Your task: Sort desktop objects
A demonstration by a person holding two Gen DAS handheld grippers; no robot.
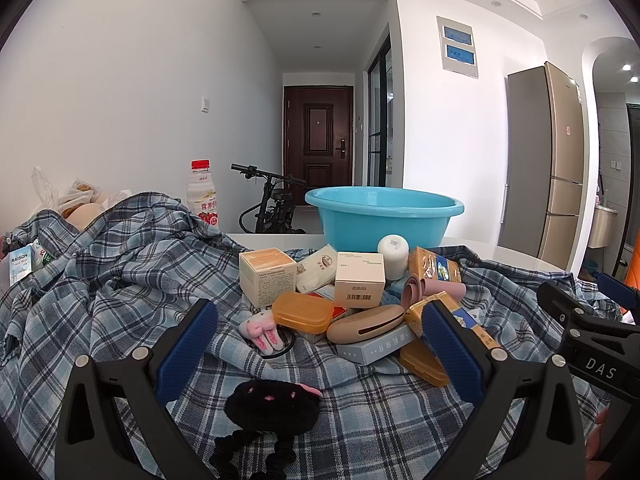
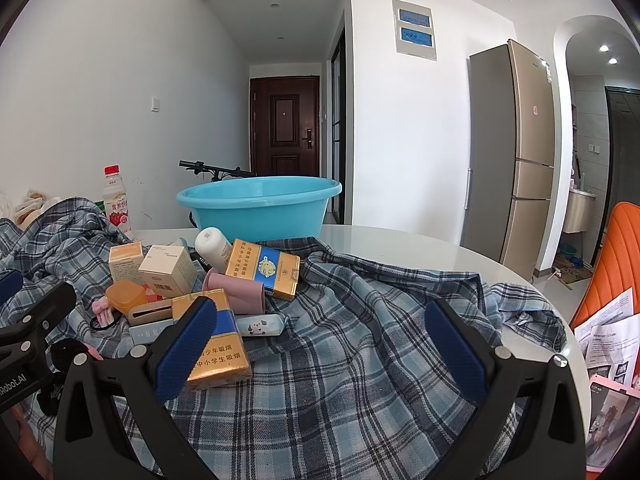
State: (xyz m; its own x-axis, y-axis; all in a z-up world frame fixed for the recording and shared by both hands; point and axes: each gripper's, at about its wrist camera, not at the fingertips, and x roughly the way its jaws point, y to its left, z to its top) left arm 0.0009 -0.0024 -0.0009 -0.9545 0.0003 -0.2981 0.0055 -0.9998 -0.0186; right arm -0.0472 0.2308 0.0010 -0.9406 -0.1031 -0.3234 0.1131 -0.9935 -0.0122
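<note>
While both tools hover, I log this:
Left hand-held gripper (image 1: 320, 344): jaws wide apart, nothing clamped; I see it over the plaid cloth, aimed slightly down at the pile.
Right hand-held gripper (image 2: 320, 344): jaws wide apart, empty; bare cloth between its pads, one cigarette pack (image 2: 218, 338) behind its left pad.
Plaid cloth (image 1: 100, 280): blue checked, rumpled, covering most of the white worktop (image 2: 400, 244).
Pile: I see it mid-cloth, toward the far edge of the worktop, just before the basin.
Blue basin (image 1: 384, 216): at the far edge of the worktop, on the bare top, upright.
Two cream boxes (image 1: 266, 276): side by side at the pile's back, the barcode one (image 1: 359, 280) on the right.
White jar (image 1: 394, 254): lying on its side between boxes and basin.
Second cigarette pack (image 2: 264, 268): leaning on the pink roll (image 2: 236, 286).
Orange soap case (image 1: 302, 312): front of pile, beside the tan pouch (image 1: 366, 322).
Pink plush clip (image 1: 262, 330): just left of the soap case.
Black fuzzy hair tie (image 1: 272, 404): near edge, between the left pads.
Drink bottle (image 1: 202, 196): red cap, upright, far left behind the cloth.
Papers (image 2: 608, 332): past the worktop's right edge.
</note>
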